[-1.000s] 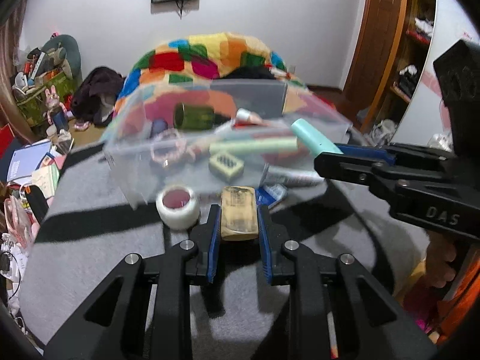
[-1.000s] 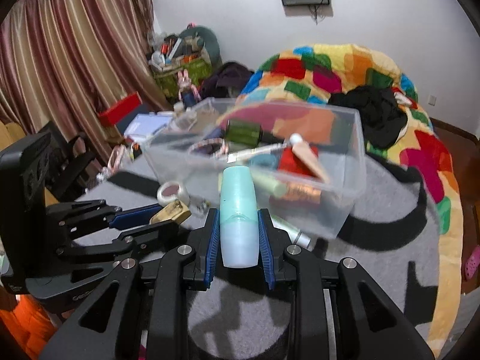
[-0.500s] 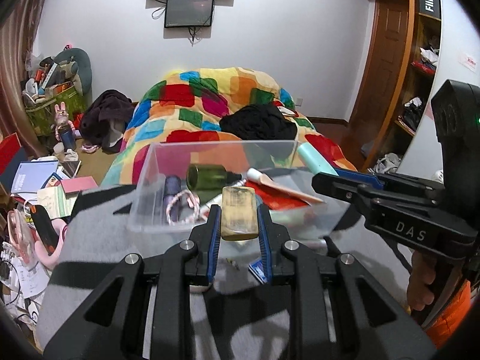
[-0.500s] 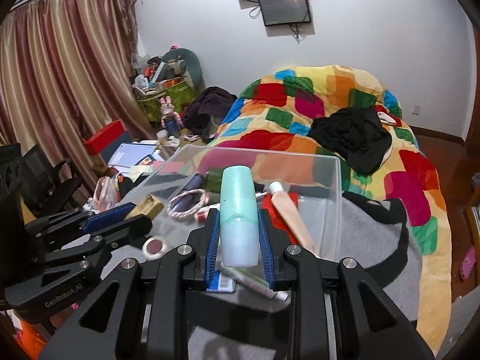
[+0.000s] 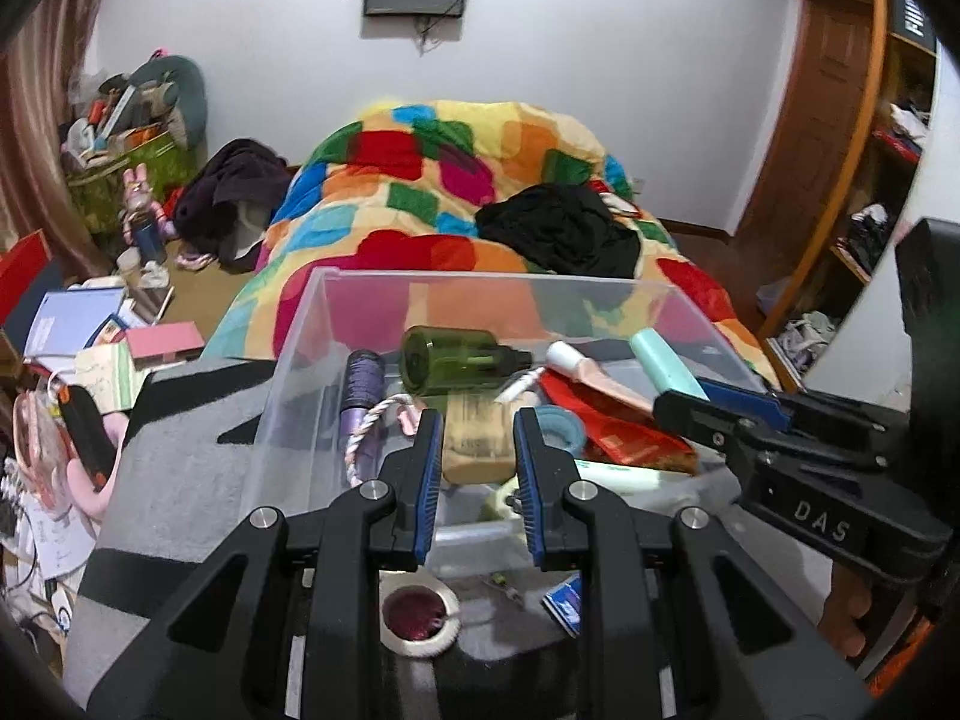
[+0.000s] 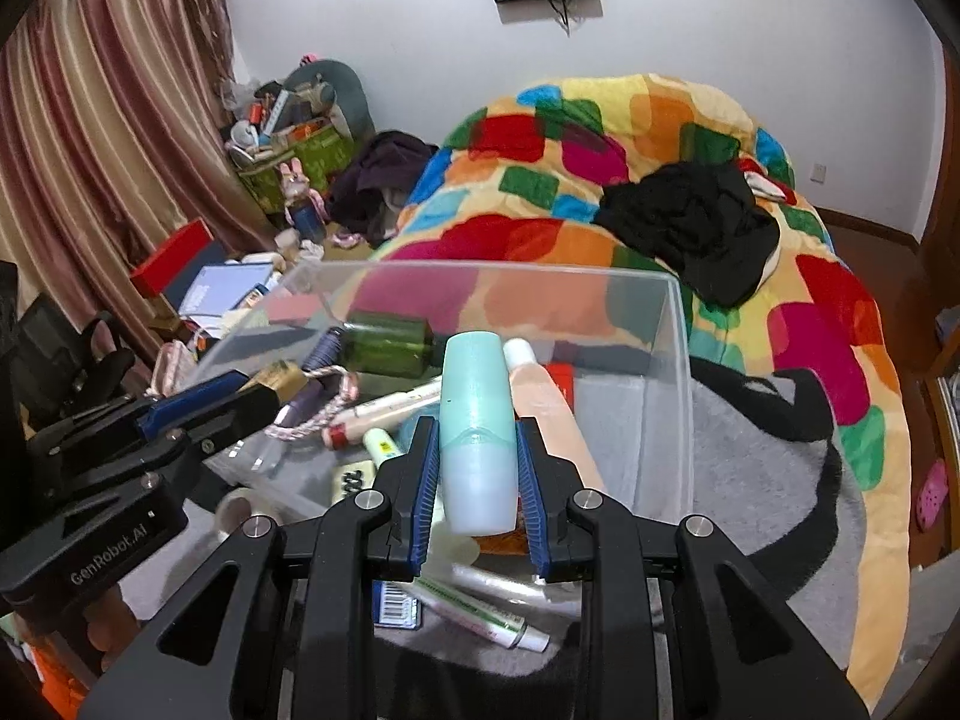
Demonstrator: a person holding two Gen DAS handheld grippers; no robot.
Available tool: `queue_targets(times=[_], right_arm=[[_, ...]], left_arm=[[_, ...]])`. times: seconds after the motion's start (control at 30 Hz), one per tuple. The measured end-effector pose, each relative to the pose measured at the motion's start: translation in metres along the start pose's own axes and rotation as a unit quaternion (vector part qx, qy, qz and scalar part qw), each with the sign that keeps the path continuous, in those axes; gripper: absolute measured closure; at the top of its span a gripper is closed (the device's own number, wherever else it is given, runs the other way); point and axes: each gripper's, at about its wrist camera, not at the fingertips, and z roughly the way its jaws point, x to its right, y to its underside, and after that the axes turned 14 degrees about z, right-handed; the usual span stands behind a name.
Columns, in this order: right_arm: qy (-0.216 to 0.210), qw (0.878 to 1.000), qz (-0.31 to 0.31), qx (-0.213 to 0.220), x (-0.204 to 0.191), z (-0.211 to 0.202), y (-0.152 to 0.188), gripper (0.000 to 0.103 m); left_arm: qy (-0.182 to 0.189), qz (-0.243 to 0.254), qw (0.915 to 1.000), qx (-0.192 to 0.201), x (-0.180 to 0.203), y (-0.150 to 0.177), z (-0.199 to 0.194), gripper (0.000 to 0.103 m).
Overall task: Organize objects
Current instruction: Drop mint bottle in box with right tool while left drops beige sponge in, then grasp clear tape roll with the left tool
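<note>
Bottle [image 6: 478, 420] (teal) between right fingers [image 6: 427, 480].

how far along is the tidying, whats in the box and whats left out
Done: a green bottle and tubes lie in the clear bin. In hand: left hand-held gripper holds a tan block, right hand-held gripper a teal bottle. Left out: tape roll, toothpaste tube.

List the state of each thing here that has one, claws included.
Left claw: shut on the tan block.
Right claw: shut on the mint bottle.
Clear bin: lidless, partly filled.
Green bottle: lying on its side in the bin.
Tape roll: flat on the grey cover, outside the bin.
</note>
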Motion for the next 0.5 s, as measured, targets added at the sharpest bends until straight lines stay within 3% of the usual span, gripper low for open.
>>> queue_targets(times=[0.33,0.43,0.5], right_arm=[[0.015,1.0,-0.026,0.002,-0.006,-0.002,0.01,0.076],[0.003,1.0,-0.02,0.001,-0.004,-0.011,0.01,0.068],[-0.003,1.0,-0.022,0.007,-0.004,-0.02,0.012,0.064]], left_arm=[[0.003,0.011,0.9999,0.0,0.006,0.004,-0.007,0.076],[-0.012,0.018,0.9996,0.015,0.005,0.004,-0.022,0.066],[-0.022,0.015,0.9993,0.028,0.001,0.004,-0.032,0.049]])
